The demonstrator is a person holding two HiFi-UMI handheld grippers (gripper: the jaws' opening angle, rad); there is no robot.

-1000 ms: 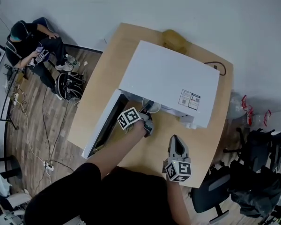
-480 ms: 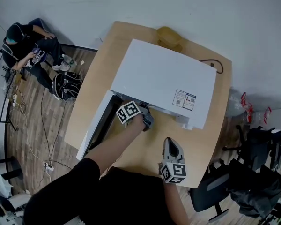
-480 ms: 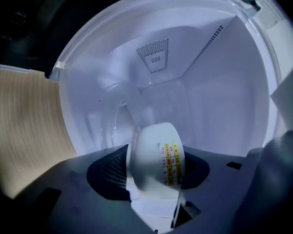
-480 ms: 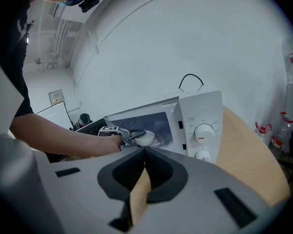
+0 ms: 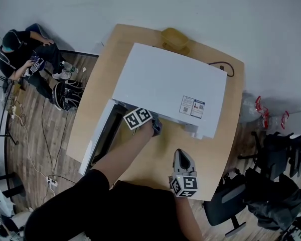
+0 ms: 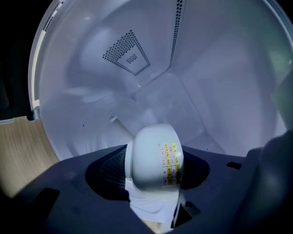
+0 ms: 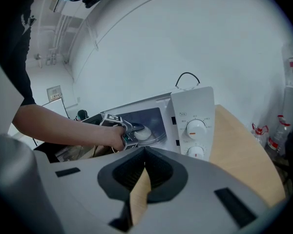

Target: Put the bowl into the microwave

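Right tool (image 7: 145,173): nearest me, low over the bench (image 5: 220,149), jaws together, nothing between them but a sliver of the wood below. Idle.

Left tool (image 5: 155,128): reaches in at the mouth of the microwave (image 5: 170,87). The door (image 5: 98,139) stands swung open to the left. Jaws clamped on the bowl (image 6: 154,162), with the pads pressing from either side low on its wall.

Bowl location: inside the oven cavity, held by the left tool. The right gripper view puts it close over the glass plate (image 7: 155,136). I cannot tell whether it touches the plate.

Bowl pose: round, so no true long axis, only the line from mouth to foot. In the left gripper view the curved outside, with a sticker of yellow squares, faces the camera. The rim edge shows at the picture's left, so the mouth seems to face that way. How far it is tipped relative to the plate I cannot settle.

Handling, my judgement: white, glossy, rigid, fairly light. The smooth wall is likely slippery under the pads and may chip if dropped. The best hold is on the rim, one jaw inside and one outside. The present hold on the curved wall could slide.

Beyond: pale cavity walls with a perforated vent (image 6: 128,57). The control knobs (image 7: 196,127) sit right of the opening.
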